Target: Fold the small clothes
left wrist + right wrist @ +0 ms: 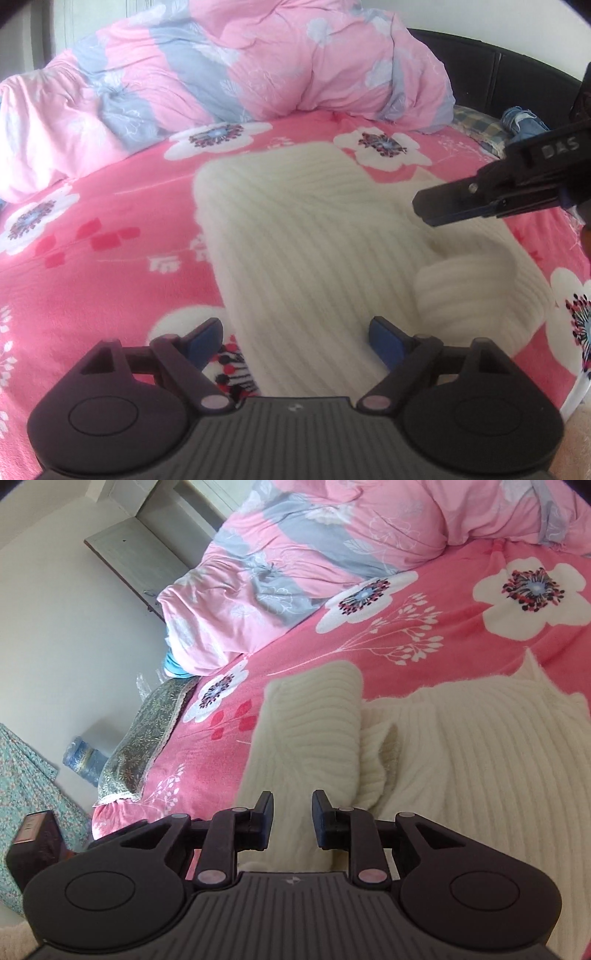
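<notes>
Basically ribbed cream knit sweater (295, 236) on fleecy blanket (110, 258).

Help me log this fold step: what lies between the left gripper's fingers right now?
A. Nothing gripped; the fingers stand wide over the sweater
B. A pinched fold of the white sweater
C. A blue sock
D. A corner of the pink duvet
A: the left gripper has its jaws spread wide above the white knit sweater, its pads pressing on nothing.
</notes>
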{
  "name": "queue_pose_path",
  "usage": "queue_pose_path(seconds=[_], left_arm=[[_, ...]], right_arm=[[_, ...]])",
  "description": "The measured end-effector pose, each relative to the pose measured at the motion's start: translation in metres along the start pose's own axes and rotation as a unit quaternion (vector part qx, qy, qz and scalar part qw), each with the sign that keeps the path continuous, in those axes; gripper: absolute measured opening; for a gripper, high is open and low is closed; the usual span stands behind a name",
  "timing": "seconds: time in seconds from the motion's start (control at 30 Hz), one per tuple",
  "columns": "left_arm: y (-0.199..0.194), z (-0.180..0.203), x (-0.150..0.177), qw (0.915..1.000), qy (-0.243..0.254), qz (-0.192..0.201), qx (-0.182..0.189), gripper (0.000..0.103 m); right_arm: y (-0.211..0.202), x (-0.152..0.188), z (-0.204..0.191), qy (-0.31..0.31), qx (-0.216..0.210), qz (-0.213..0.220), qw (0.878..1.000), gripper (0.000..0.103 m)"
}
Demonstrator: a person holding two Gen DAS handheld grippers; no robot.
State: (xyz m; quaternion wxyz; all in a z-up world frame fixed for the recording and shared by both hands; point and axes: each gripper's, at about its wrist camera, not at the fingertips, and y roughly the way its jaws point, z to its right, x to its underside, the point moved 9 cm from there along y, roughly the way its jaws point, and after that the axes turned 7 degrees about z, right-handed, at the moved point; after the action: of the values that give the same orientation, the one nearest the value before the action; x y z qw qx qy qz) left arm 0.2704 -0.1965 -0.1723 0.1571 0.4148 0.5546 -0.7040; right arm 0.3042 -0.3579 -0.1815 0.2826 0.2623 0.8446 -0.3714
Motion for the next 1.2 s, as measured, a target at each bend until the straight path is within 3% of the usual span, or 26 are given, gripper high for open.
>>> queue_pose_path(seconds=[0.13, 0.27, 0.33, 0.4, 0.53, 0.63, 0.83, 0.97, 1.07, 1.2], left_arm=[[-0.002, 0.012, 0.016, 0.9997, -0.002, 0.003, 0.024, 0.089], [-0.009, 0.008, 0.014, 0.9987, -0.015, 0.012, 0.047, 0.089], [-0.013, 0.0, 0.006, 0.9983, -0.026, 0.03, 0.043, 0.089], [-0.014, -0.009, 0.0, 0.9982, -0.027, 0.041, 0.034, 0.089], [0.003, -0.018, 0.004, 0.9989, -0.037, 0.011, 0.026, 0.089], [0.011, -0.019, 0.011, 0.9981, -0.053, -0.003, 0.033, 0.089], [0.015, -0.021, 0.018, 0.9972, -0.063, -0.009, 0.039, 0.089], [0.015, -0.02, 0.017, 0.9975, -0.059, -0.007, 0.04, 0.089], [0.015, -0.02, 0.018, 0.9973, -0.059, -0.006, 0.043, 0.089], [0.017, -0.021, 0.019, 0.9969, -0.064, -0.006, 0.045, 0.089]], right_arm=[[-0.02, 0.036, -0.019, -0.059, 0.002, -0.032, 0.998, 0.103], [-0.012, 0.085, 0.008, -0.119, 0.107, -0.104, 0.982, 0.103], [-0.015, 0.089, 0.014, -0.113, 0.115, -0.104, 0.981, 0.103], [-0.024, 0.08, 0.012, -0.082, 0.105, -0.085, 0.987, 0.103], [-0.031, 0.047, 0.008, -0.004, 0.061, -0.025, 0.998, 0.103], [-0.021, 0.026, 0.019, 0.068, 0.049, 0.0, 0.997, 0.103], [0.0, -0.011, 0.023, 0.098, 0.029, 0.05, 0.994, 0.103], [0.028, -0.031, 0.041, 0.153, 0.027, 0.051, 0.987, 0.103], [0.054, -0.026, 0.061, 0.179, 0.05, 0.023, 0.982, 0.103], [0.058, -0.017, 0.06, 0.185, 0.037, 0.019, 0.982, 0.103]])
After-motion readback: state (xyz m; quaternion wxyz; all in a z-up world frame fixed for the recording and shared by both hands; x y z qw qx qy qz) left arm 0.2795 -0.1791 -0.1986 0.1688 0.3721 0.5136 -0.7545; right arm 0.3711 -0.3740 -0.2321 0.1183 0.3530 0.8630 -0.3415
